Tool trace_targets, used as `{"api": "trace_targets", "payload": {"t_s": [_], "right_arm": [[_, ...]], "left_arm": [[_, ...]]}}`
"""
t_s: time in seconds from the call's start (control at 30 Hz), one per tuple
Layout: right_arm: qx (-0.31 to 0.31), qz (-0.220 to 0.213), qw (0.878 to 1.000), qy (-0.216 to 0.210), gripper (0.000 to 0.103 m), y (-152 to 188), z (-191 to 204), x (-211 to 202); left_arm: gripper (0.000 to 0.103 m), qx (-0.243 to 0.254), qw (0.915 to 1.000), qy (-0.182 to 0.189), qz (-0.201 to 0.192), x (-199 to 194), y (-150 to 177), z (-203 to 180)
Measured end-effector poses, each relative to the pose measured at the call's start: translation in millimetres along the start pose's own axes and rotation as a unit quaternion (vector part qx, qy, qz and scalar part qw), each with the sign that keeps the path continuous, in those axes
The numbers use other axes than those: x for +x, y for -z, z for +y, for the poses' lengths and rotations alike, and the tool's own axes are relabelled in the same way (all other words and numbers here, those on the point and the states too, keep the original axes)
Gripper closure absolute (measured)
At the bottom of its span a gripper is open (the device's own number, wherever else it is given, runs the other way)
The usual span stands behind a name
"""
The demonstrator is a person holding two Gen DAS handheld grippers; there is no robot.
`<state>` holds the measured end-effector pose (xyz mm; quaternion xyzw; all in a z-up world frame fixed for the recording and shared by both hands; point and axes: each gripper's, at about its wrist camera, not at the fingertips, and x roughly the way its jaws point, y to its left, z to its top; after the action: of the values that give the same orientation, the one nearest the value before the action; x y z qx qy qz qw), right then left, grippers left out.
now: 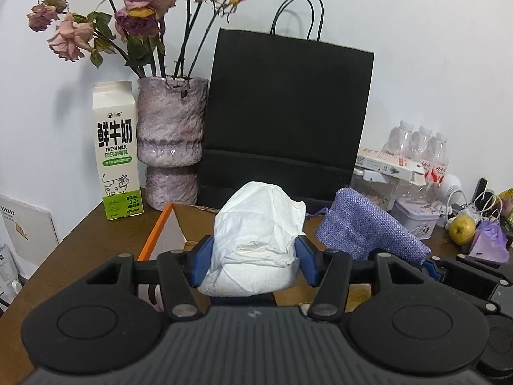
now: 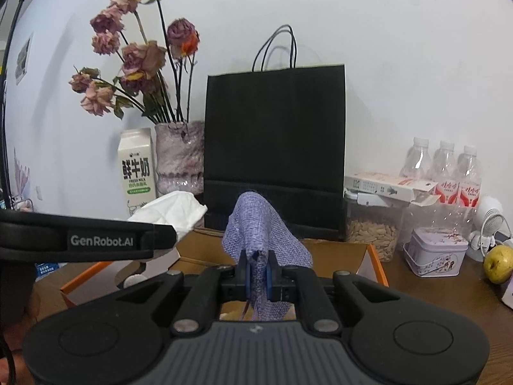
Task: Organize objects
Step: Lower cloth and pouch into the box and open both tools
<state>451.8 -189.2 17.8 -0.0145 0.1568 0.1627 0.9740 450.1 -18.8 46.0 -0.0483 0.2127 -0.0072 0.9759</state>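
An open cardboard box with orange edges [image 2: 375, 264] lay on the brown table [image 1: 80, 240]; its inside was mostly hidden. A vase [image 1: 171, 141] held dried roses [image 1: 144, 6]. The left gripper [image 1: 255, 264] pinched a white tissue pack [image 1: 256, 231] above the box. Beside it, the right gripper [image 2: 259, 276], pressed together, held a purple fabric pouch [image 2: 259, 224], pointing slightly downward.

White tissue bundle [image 1: 256, 240], purple woven pouch [image 2: 263, 240], black paper bag [image 1: 288, 112].
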Motion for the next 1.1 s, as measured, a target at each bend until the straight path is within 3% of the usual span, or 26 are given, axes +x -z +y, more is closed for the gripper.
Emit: {"api": "trace_targets", "payload": {"t_s": [0.27, 0.43, 0.5, 0.53, 0.57, 0.6, 0.63, 0.67, 0.77, 1.1], "right_arm": [[0.005, 0.026, 1.0, 0.001, 0.094, 3, -4, 19], [0.002, 0.036, 0.999, 0.001, 0.09, 5, -4, 28], [0.003, 0.039, 0.999, 0.002, 0.079, 5, -4, 30], [0.004, 0.04, 0.999, 0.003, 0.066, 5, -5, 31], [0.004, 0.039, 0.999, 0.006, 0.046, 6, -6, 31], [0.005, 0.038, 0.999, 0.01, 0.035, 6, -6, 31], [0.005, 0.036, 0.999, 0.013, 0.016, 6, -7, 30], [0.005, 0.034, 0.999, 0.015, 0.007, 6, -7, 30], [0.003, 0.03, 0.999, 0.024, 0.0, 6, -7, 29], [0.007, 0.03, 0.999, 0.026, 0.0, 4, -7, 21]], "left_arm": [[0.044, 0.007, 0.9998, -0.007, 0.015, 21, 0, 2], [0.031, 0.016, 0.9997, -0.012, 0.017, 29, 0, 0], [0.025, 0.019, 0.9997, -0.01, 0.014, 30, 0, 0], [0.016, 0.019, 0.9997, -0.009, 0.013, 30, 0, 0], [0.011, 0.018, 0.9997, -0.011, 0.01, 30, -1, 0], [0.0, 0.017, 0.9997, -0.015, 0.006, 29, -1, 1], [0.0, 0.014, 0.9997, -0.019, -0.003, 27, -1, 2], [0.0, 0.013, 0.9997, -0.021, -0.006, 27, -2, 2], [0.0, 0.005, 0.9998, -0.022, -0.002, 28, -3, 5], [0.0, 0.007, 0.9998, -0.017, -0.011, 17, -4, 3]]}}
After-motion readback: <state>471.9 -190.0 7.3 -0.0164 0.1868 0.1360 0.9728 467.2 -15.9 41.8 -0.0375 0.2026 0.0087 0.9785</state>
